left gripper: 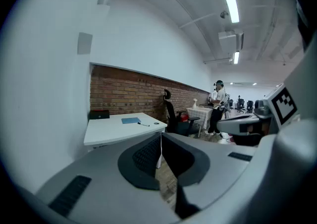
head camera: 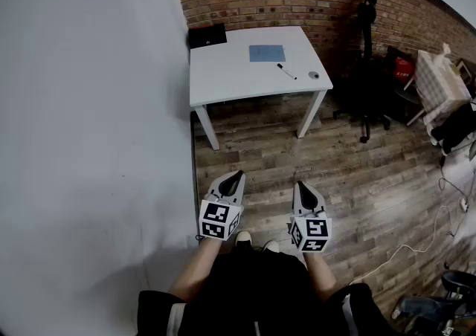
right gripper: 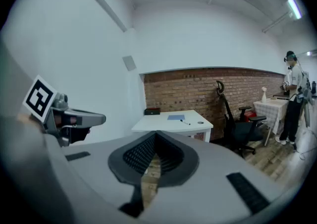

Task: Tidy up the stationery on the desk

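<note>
A white desk [head camera: 238,78] stands against the brick wall, well ahead of me. On it lie a blue notebook [head camera: 266,53], a black pen [head camera: 286,71], a small round object [head camera: 314,75] and, at the back left corner, a black box [head camera: 207,36]. My left gripper [head camera: 237,177] and right gripper [head camera: 301,186] are held low over the wooden floor, far short of the desk, both shut and empty. In the left gripper view the desk [left gripper: 116,131] sits beyond the shut jaws [left gripper: 160,136]. The right gripper view shows the notebook [right gripper: 176,117] and pen [right gripper: 185,122] past the shut jaws [right gripper: 156,134].
A white wall runs along the left. A black office chair [head camera: 366,67] stands right of the desk, with a cloth-covered table [head camera: 439,82] beyond it. Cables [head camera: 416,245] trail over the floor at right. A person [right gripper: 294,99] stands far off at the right.
</note>
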The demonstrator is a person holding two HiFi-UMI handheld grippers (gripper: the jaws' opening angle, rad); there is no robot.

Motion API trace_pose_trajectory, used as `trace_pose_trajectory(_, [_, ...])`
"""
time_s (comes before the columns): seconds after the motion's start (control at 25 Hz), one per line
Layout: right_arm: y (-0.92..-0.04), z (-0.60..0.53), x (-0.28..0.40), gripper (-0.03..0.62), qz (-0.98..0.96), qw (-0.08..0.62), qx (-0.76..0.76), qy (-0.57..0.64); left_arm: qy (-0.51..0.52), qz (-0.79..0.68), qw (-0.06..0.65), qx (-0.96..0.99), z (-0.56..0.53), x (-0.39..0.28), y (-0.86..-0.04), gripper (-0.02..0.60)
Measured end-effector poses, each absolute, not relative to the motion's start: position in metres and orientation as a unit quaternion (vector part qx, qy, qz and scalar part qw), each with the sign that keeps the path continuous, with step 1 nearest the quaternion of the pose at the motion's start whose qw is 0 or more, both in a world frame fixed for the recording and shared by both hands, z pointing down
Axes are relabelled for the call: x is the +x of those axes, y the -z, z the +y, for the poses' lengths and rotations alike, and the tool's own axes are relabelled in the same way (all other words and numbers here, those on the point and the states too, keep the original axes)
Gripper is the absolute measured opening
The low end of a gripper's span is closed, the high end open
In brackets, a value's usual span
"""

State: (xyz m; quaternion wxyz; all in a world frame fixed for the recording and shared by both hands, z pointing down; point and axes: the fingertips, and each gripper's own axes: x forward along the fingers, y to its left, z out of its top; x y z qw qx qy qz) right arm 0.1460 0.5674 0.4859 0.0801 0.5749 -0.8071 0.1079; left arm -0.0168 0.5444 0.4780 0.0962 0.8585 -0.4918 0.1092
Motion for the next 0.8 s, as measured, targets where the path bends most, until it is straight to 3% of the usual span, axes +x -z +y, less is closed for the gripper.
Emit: trace_pose_trajectory(0.8, [-0.488,0.556,0.191,0.025,-0.806,0.067,0.576,-0.114,-0.126,-0.491,0.099,0.856,0.538,0.028,-0.484,0.017])
